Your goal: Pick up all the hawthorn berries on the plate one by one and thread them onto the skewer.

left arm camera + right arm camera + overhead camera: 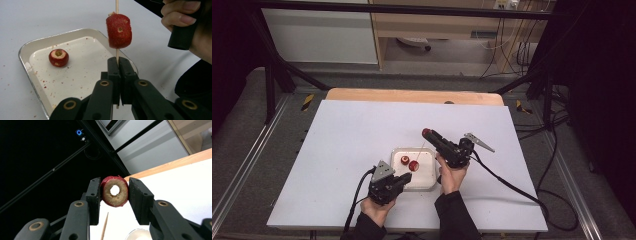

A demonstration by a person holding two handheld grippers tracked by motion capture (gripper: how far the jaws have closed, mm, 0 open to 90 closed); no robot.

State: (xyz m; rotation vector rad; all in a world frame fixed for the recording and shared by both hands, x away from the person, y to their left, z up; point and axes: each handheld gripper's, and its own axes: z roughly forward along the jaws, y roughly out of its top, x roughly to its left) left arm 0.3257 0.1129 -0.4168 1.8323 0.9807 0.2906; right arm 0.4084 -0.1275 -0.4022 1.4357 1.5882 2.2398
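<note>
My left gripper (118,62) is shut on a thin wooden skewer (116,53) that stands upright above a white tray (27,50). A red fruit piece (119,31) with a hole in its side is threaded on the skewer just above the jaws. A second cored red fruit (58,57) lies in the tray. My right gripper (115,188) is shut on a red fruit ring (115,192) with a hole through its middle, held in the air. In the high view the right gripper (428,133) holds the ring beyond the tray (427,180), above the skewer's top end, and the left gripper (408,177) is at the tray's near left.
The tray rests on a white tabletop (352,140) with red specks around it. The person's right hand (180,17) is close to the skewer on the right. A black cable (512,185) trails across the table's right side. A wooden board edge (412,95) runs along the back.
</note>
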